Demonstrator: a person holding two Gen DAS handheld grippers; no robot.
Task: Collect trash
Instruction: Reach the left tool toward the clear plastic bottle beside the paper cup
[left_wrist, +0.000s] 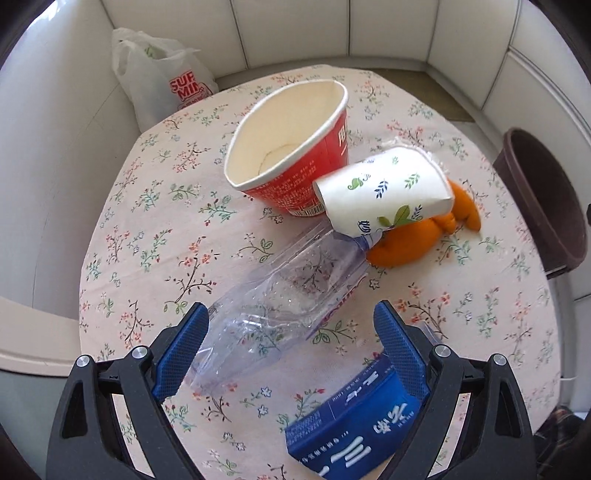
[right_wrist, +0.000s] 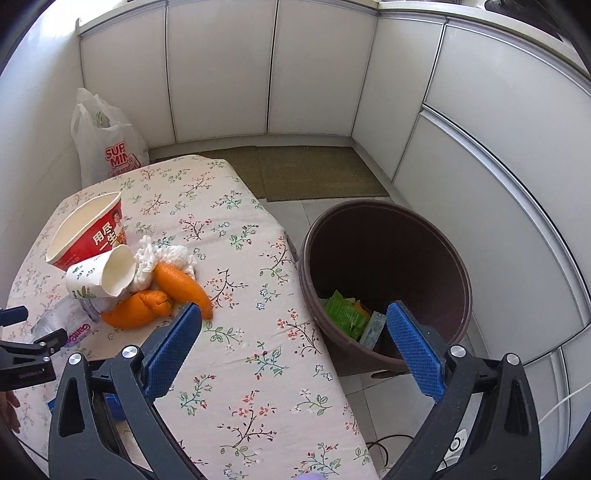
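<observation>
Nearby, red tub, paper cup, peel

Bright soft daylight, faint shadows, sharp centre, strong fisheye bending, dark corners.

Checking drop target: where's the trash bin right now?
The brown trash bin stands on the floor just off the table's right edge, ahead of the open right hand-held gripper in the right wrist view. The left wrist view shows it at far right.

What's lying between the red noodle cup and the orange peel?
In both views, the tipped paper cup; the right wrist view also shows crumpled tissue behind it.
</observation>
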